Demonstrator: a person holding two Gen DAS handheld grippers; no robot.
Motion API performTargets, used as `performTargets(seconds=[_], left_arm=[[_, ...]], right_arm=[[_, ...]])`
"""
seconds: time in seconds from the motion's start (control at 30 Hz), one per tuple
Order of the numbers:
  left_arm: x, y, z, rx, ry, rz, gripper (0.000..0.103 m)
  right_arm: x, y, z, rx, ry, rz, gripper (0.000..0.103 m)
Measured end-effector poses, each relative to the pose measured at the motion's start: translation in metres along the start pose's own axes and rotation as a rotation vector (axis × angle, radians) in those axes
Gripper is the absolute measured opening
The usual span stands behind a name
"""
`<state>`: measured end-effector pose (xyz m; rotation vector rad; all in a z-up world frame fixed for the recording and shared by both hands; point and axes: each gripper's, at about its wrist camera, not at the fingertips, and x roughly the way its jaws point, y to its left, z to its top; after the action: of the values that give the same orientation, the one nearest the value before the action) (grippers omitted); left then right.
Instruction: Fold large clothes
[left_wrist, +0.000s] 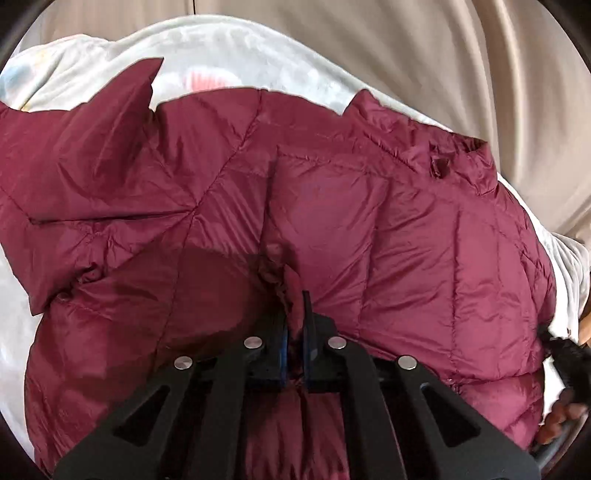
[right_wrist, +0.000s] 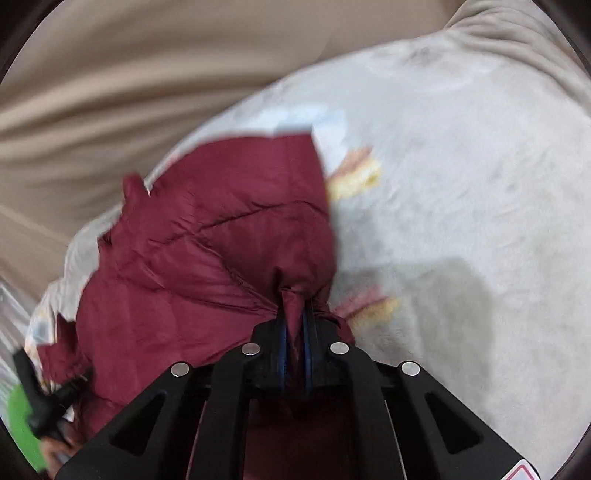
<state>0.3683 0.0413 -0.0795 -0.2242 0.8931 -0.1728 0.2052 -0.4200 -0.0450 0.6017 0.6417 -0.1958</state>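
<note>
A maroon quilted down jacket (left_wrist: 332, 206) lies spread on a pale printed blanket (left_wrist: 229, 55). My left gripper (left_wrist: 295, 306) is shut on a pinched fold of the jacket near its lower edge. In the right wrist view the jacket (right_wrist: 207, 258) is bunched and partly lifted, and my right gripper (right_wrist: 295, 310) is shut on a gathered fold of it. The right gripper shows at the far right edge of the left wrist view (left_wrist: 561, 350), and the left gripper at the lower left of the right wrist view (right_wrist: 40, 398). The right wrist view is blurred.
The blanket (right_wrist: 461, 221) covers a bed and extends right of the jacket. Beige curtain folds (right_wrist: 110, 74) hang behind the bed, also seen in the left wrist view (left_wrist: 443, 48). A green object (right_wrist: 22, 417) sits at the lower left edge.
</note>
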Motion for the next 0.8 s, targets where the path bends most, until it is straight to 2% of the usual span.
performTargets(seconds=[0.03, 0.07, 0.13, 0.2, 0.27, 0.3, 0.37, 0.43, 0.5, 0.53, 0.57, 0.6, 0.63, 0.67, 0.7, 0.73, 0.8], left_arm=[[-0.002, 0.000, 0.000, -0.002, -0.002, 0.000, 0.004], [-0.001, 0.001, 0.000, -0.002, -0.003, 0.000, 0.004], [-0.002, -0.001, -0.003, -0.004, -0.011, -0.005, 0.005], [-0.004, -0.003, -0.008, 0.001, -0.022, -0.001, 0.005], [-0.003, -0.005, -0.009, 0.011, -0.029, 0.008, 0.006], [-0.004, -0.005, -0.010, 0.013, -0.034, 0.004, 0.007], [-0.005, -0.001, -0.013, -0.002, -0.039, -0.025, 0.007], [-0.005, 0.012, -0.012, -0.055, -0.038, -0.093, 0.008], [-0.011, 0.022, -0.012, -0.092, -0.033, -0.121, 0.008], [-0.022, 0.027, -0.013, -0.102, -0.037, -0.092, 0.008], [-0.031, 0.030, -0.013, -0.107, -0.042, -0.082, 0.008], [-0.051, 0.038, -0.015, -0.115, -0.059, -0.094, 0.012], [-0.068, 0.045, -0.017, -0.116, -0.072, -0.091, 0.026], [-0.091, 0.055, -0.021, -0.110, -0.080, -0.041, 0.035], [-0.107, 0.065, -0.024, -0.111, -0.085, 0.004, 0.055], [-0.123, 0.075, -0.028, -0.115, -0.090, 0.050, 0.072], [-0.150, 0.101, -0.042, -0.122, -0.066, 0.135, 0.080]], right_arm=[[-0.022, 0.009, 0.002, -0.021, -0.080, -0.007, 0.007], [-0.032, 0.016, 0.001, -0.035, -0.117, 0.005, 0.008], [-0.040, 0.040, 0.000, -0.096, -0.127, 0.079, 0.008], [-0.016, 0.074, -0.010, -0.236, -0.034, 0.114, 0.006], [0.022, 0.081, -0.026, -0.304, 0.094, 0.071, 0.002], [0.037, 0.070, -0.032, -0.294, 0.120, 0.035, 0.000], [0.039, 0.025, -0.028, -0.102, 0.107, 0.104, 0.000], [0.019, -0.010, -0.021, 0.005, 0.045, 0.043, 0.000], [-0.005, -0.028, -0.018, 0.037, 0.025, -0.035, 0.000], [-0.023, -0.033, -0.019, 0.037, 0.019, -0.059, 0.014], [-0.041, -0.035, -0.022, 0.027, 0.013, -0.054, 0.014], [-0.056, -0.035, -0.026, 0.010, 0.014, -0.040, 0.014], [-0.066, -0.035, -0.030, -0.007, 0.026, -0.028, 0.017], [-0.081, -0.030, -0.042, -0.043, 0.063, 0.000, 0.022], [-0.087, -0.025, -0.051, -0.070, 0.094, 0.013, 0.040], [-0.088, -0.024, -0.060, -0.097, 0.139, 0.020, 0.055], [-0.087, -0.014, -0.082, -0.144, 0.212, 0.023, 0.057]])
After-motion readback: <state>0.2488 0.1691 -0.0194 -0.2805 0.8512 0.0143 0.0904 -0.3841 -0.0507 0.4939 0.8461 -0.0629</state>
